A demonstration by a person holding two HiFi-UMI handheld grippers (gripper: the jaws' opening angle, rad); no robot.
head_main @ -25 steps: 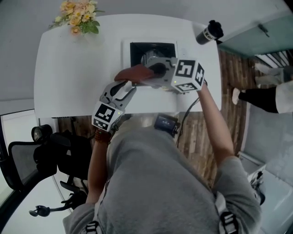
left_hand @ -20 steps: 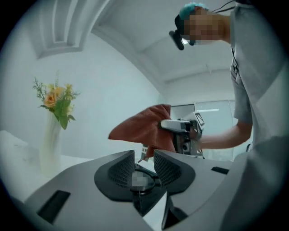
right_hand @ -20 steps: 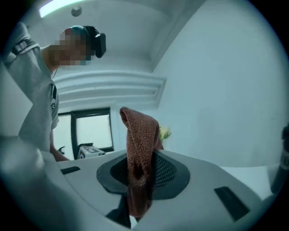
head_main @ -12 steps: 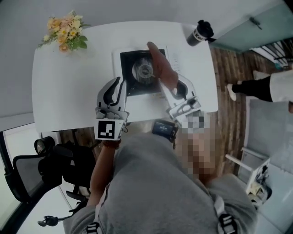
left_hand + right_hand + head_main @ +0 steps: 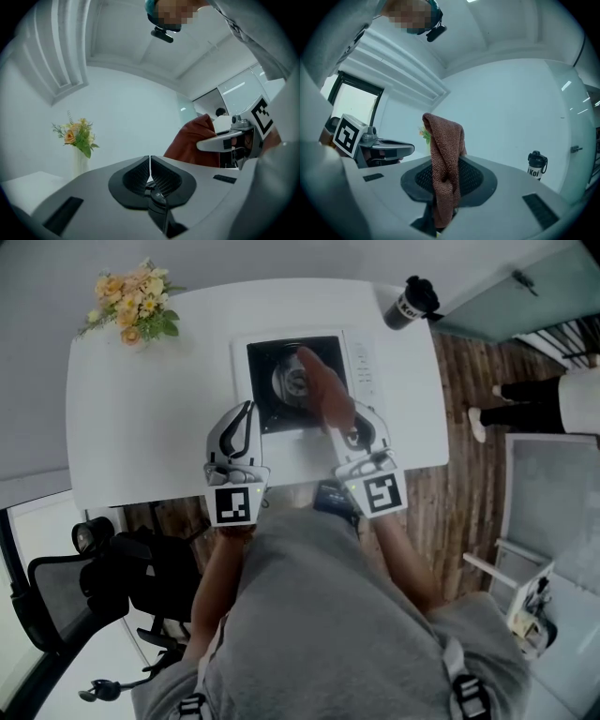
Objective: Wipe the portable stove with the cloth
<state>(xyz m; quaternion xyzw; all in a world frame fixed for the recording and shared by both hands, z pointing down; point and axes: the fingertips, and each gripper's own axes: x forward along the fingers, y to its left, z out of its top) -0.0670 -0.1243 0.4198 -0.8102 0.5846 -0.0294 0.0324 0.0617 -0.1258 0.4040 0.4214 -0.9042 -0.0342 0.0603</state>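
White table (image 5: 141,409), bottle (image 5: 536,166) (lettered "Koi"); left hand-held gripper (image 5: 150,168) just closed empty, right hand-held gripper (image 5: 444,178) clamping cloth (image 5: 445,140)

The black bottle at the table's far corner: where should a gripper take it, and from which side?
Probably grip the bottle round its straight body, below the lid, approaching level from the near side: it stands upright and alone there, so its sides are free.

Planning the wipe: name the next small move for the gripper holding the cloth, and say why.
Probably lower the right gripper until the cloth presses on the stove. Its jaws are clamped on the cloth, which reaches over the burner; contact with the top cannot be confirmed.
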